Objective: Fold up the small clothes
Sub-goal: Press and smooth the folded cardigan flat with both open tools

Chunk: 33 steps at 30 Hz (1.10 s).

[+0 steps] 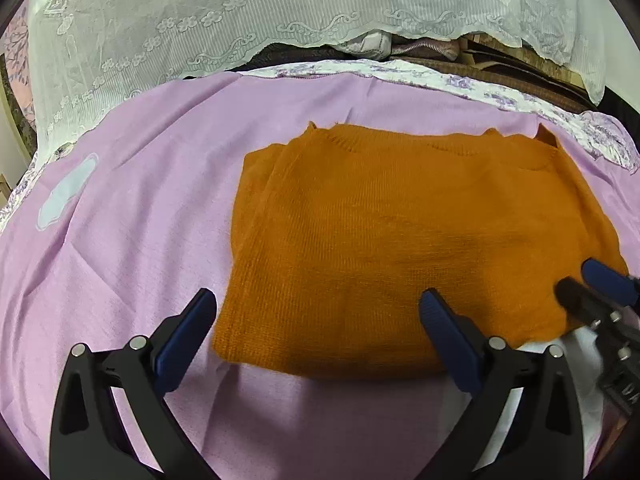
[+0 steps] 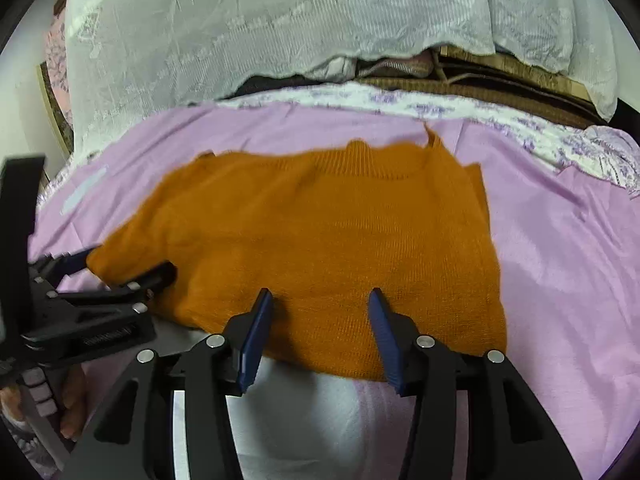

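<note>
Orange knit, ribbed at the collar and fuzzy along its edges, makes up the small sweater (image 1: 404, 240), which lies on a lilac sheet (image 1: 132, 216) with its neckline at the far side and its sides seemingly already turned in to give a rough rectangle. Its near hem is bordered by both tools. The left gripper (image 1: 320, 332) is held with its jaws spread wide, one blue pad over bare sheet and the other over the knit near the hem's left corner; nothing is pinched. The right gripper (image 2: 320, 320) is parted to a middling gap above the hem further right, and no cloth is clamped between its pads either.

The step in hand is judged to be the taking of the near hem for a fold up towards the collar. It is best done if both layers of the hem are caught at matching spots near each corner, so that the edge is lifted level and the soft, stretchy knit is not dragged askew. The sheet beneath is thin and creased and could be snagged if the pads are pressed too deep. White lace cloth (image 1: 208, 12) is draped behind, well apart.
</note>
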Tool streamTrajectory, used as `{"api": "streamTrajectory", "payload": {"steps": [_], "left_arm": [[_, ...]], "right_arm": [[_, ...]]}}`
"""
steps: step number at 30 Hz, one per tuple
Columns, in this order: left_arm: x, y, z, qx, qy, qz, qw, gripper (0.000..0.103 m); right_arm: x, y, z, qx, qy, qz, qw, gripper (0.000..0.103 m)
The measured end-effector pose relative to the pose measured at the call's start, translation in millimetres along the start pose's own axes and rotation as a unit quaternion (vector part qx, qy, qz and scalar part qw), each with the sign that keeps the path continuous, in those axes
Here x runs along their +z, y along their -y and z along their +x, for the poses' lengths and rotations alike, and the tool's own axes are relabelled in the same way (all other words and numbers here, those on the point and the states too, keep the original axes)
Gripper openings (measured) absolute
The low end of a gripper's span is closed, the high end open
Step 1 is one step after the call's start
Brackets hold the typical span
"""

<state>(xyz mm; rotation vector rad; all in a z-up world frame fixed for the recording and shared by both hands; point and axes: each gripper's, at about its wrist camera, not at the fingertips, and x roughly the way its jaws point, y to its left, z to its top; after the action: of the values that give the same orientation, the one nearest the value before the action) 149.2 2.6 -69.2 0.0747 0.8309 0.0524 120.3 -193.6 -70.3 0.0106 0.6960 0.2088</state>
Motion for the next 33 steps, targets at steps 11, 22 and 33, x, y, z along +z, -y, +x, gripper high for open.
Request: {"api": "streamTrajectory", "payload": {"steps": [11,22,33], "left_arm": [[15.0,-2.9,-7.4,0.008,0.051,-0.008,0.9986,0.099],[16.4,-8.3,21.1,-0.015,-0.008,-0.021,0.9996,0.099],[15.2,-12.1,14.0,-0.018,0.003,-0.035,0.9992,0.099]], "right_arm": [[43.8,-15.8,22.9,0.0,0.013,-0.003,1.0,0.053],[29.8,-16.9,40.8,0.001,0.0,-0.014,1.0,0.067],[19.5,11.9,2.3,0.004,0.044,0.042,0.998,0.067]]}}
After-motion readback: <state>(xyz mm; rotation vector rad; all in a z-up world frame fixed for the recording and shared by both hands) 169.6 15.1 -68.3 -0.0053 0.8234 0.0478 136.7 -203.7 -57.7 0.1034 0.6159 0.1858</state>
